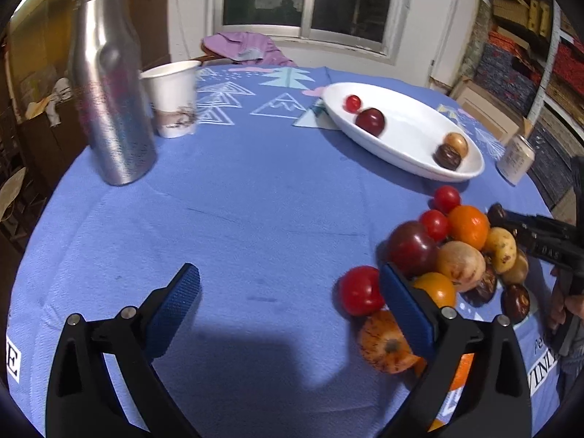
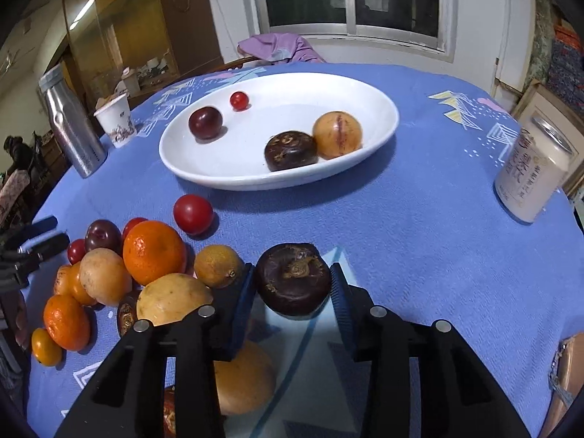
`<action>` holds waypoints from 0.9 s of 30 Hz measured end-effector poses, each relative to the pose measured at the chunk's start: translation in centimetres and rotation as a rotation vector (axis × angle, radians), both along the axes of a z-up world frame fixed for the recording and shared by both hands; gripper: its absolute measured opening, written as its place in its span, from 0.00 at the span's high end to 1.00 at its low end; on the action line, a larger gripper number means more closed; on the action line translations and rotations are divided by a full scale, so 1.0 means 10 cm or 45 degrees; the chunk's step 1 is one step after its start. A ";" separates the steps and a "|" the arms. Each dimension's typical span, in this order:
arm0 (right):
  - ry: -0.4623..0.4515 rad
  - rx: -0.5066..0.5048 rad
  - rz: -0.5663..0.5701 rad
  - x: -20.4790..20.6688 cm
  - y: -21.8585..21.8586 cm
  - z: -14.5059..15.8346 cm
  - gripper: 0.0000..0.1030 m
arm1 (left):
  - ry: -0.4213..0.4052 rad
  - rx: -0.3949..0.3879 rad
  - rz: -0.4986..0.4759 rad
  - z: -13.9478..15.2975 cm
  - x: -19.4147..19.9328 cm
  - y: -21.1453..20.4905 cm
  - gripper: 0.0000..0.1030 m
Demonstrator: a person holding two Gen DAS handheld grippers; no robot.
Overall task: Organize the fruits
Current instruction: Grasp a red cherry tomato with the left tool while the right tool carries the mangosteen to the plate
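Dark water chestnut point(image 2: 293, 278) clamped in right claw point(image 2: 292, 294), left claw point(image 1: 288, 301) spread apart

left gripper point(image 1: 288, 292) agape, right gripper point(image 2: 292, 284) clamped

Glossy white plate point(image 2: 379, 135), brushed-metal bottle point(image 1: 109, 84), paper cup point(image 1: 171, 98), woven cloth tablecloth point(image 1: 255, 200).
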State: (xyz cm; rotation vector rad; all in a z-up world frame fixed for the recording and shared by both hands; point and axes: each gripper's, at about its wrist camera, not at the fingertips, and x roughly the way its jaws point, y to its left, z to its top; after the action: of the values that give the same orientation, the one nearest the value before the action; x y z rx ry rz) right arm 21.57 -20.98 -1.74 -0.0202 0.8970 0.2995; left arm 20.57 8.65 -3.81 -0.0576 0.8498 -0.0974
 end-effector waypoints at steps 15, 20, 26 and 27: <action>0.051 0.177 -0.057 0.03 -0.25 0.08 0.59 | 0.157 -0.287 -0.232 -0.14 0.17 -0.17 0.48; 0.064 0.215 -0.078 0.04 -0.30 0.09 0.59 | 0.208 -0.401 -0.248 -0.15 0.21 -0.17 0.67; 0.069 0.234 -0.085 0.04 -0.32 0.10 0.59 | 0.182 -0.313 -0.242 -0.10 0.11 -0.26 0.69; 0.067 0.237 -0.085 0.04 -0.33 0.10 0.59 | 0.168 -0.294 -0.237 -0.09 0.09 -0.28 0.69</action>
State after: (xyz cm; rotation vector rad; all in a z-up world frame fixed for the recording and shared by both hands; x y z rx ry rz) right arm 22.00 -24.25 -0.72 0.1899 0.9167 0.3217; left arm 21.51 5.87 -4.69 -0.2031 0.9719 -0.3697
